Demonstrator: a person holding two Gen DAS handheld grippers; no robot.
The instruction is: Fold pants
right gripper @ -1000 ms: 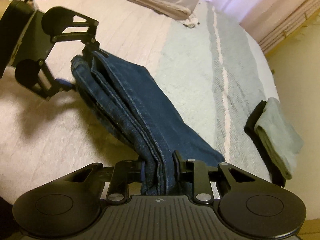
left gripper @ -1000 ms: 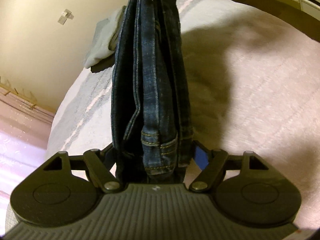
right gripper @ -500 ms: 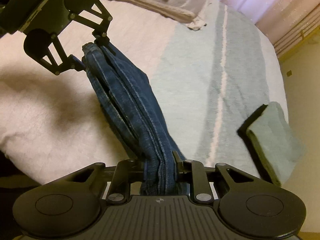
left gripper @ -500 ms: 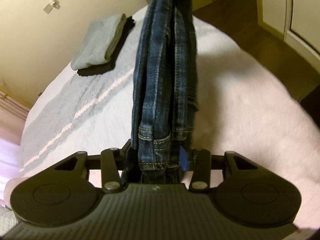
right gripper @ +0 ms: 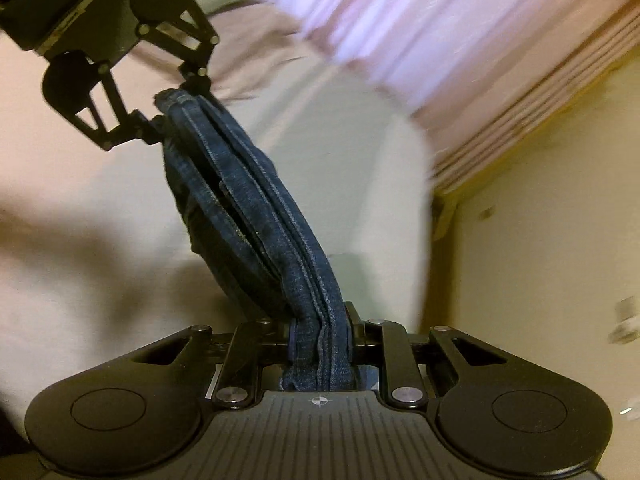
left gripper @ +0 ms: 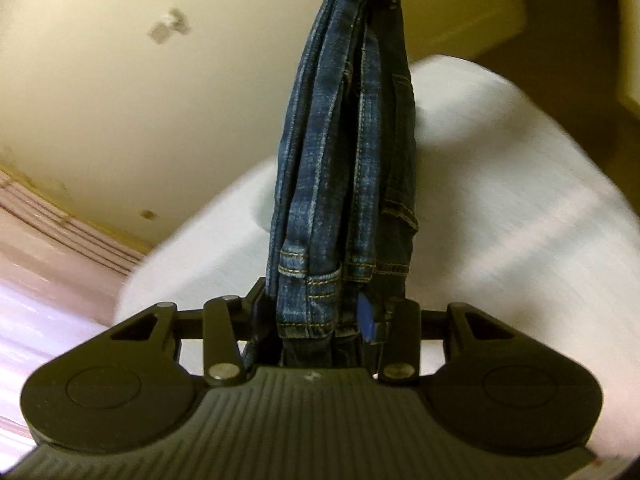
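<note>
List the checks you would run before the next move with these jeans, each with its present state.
1. Left gripper clamped on the jeans: ok, hem ends sit between its fingers.
2. Right gripper clamped on the other end: ok, denim bunched between its fingers.
3. Layers aligned: ok, edges run together with a small gap.
4. Jeans hanging clear of the bed: cannot tell, the underside is hidden.
5. Landing spot on the bed visible: cannot tell, both views are blurred.
6. Span between the grippers taut: not ok, it bows slightly in the right wrist view.
</note>
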